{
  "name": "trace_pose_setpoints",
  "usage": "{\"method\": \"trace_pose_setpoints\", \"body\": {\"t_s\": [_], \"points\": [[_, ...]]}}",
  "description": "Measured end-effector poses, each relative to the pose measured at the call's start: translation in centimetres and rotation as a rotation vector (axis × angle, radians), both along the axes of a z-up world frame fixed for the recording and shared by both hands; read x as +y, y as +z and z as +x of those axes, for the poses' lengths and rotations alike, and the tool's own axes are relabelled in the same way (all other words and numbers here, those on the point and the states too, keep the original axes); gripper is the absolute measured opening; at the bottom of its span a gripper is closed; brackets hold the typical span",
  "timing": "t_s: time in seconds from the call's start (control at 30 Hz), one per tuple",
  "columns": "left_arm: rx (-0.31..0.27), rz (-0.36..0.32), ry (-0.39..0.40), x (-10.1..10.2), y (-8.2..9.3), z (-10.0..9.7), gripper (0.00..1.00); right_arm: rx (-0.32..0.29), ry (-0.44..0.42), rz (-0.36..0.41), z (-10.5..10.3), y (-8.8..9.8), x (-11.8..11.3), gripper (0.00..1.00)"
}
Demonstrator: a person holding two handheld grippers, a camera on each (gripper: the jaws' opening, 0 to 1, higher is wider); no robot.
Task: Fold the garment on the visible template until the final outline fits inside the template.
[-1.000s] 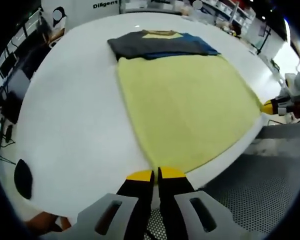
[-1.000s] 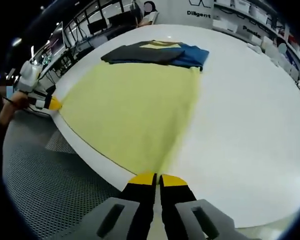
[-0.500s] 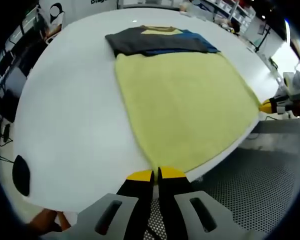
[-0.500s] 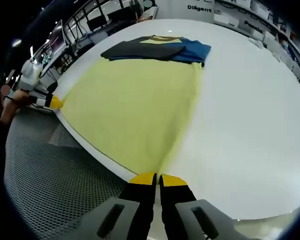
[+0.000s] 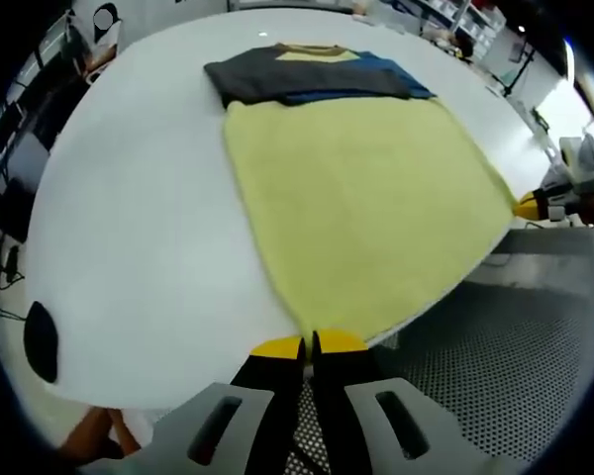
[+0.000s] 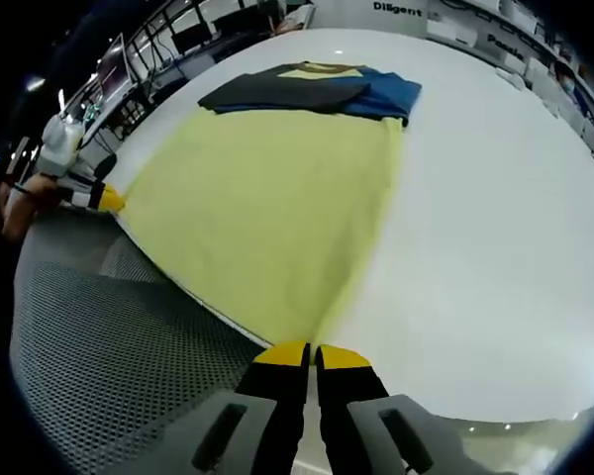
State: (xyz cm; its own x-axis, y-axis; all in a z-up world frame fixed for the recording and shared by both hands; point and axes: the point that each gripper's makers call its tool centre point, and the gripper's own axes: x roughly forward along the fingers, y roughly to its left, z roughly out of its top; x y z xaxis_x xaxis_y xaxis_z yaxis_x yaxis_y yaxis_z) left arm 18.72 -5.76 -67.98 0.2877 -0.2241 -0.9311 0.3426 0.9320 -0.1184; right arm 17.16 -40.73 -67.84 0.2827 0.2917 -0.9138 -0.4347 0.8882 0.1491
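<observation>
My left tongs (image 5: pixel 308 343) closed on one near corner of the yellow garment (image 5: pixel 361 203), my right tongs (image 6: pixel 310 352) closed on the other corner, garment stretched flat over the white desk (image 5: pixel 139 218), dark folded clothes (image 5: pixel 312 79) at the garment's far edge

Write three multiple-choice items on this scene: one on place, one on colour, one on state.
1. Where does the garment lie?
A. at the far end of the yellow cloth
B. under the table
C. on the mesh floor

2. What colour are the gripper tips?
A. red
B. green
C. yellow

3. How does the left gripper stand?
A. wide open above the table
B. shut on the cloth's near corner
C. shut on the garment

Key: 1 A, the dark grey and blue garment sits at the cloth's far edge in both views. 2 C, yellow tips show on the left gripper and on the right gripper. 3 B, the jaws meet right at the cloth's corner, by the table edge.
</observation>
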Motion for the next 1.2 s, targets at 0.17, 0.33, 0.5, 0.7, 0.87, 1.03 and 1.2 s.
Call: {"method": "trace_pose_setpoints", "body": {"t_s": [0.17,0.33,0.5,0.7,0.87,1.03,1.2], "points": [[-0.002,0.004,0.002,-0.1,0.0,-0.3,0.06,0.01,0.003,-0.001,-0.3,0.0,0.0,0.0],[-0.008,0.012,0.013,-0.1,0.1,-0.3,0.06,0.016,0.003,0.005,-0.2,0.2,0.0,0.0],[-0.027,-0.01,0.034,-0.1,1.2,0.0,0.06,0.005,0.016,0.003,0.2,0.9,0.0,0.0],[-0.057,-0.055,0.058,-0.4,2.5,1.1,0.05,-0.038,0.005,0.013,1.3,2.4,0.0,0.0],[-0.092,-0.096,0.09,-0.4,3.6,2.2,0.05,-0.079,-0.001,0.023,2.4,3.8,0.2,0.0],[-0.134,-0.116,0.113,-0.2,4.8,3.4,0.05,-0.116,-0.007,0.03,3.5,5.1,0.1,0.0],[-0.195,-0.133,0.115,-0.4,6.2,5.1,0.05,-0.162,-0.041,0.056,5.1,6.5,0.1,0.0]]}}
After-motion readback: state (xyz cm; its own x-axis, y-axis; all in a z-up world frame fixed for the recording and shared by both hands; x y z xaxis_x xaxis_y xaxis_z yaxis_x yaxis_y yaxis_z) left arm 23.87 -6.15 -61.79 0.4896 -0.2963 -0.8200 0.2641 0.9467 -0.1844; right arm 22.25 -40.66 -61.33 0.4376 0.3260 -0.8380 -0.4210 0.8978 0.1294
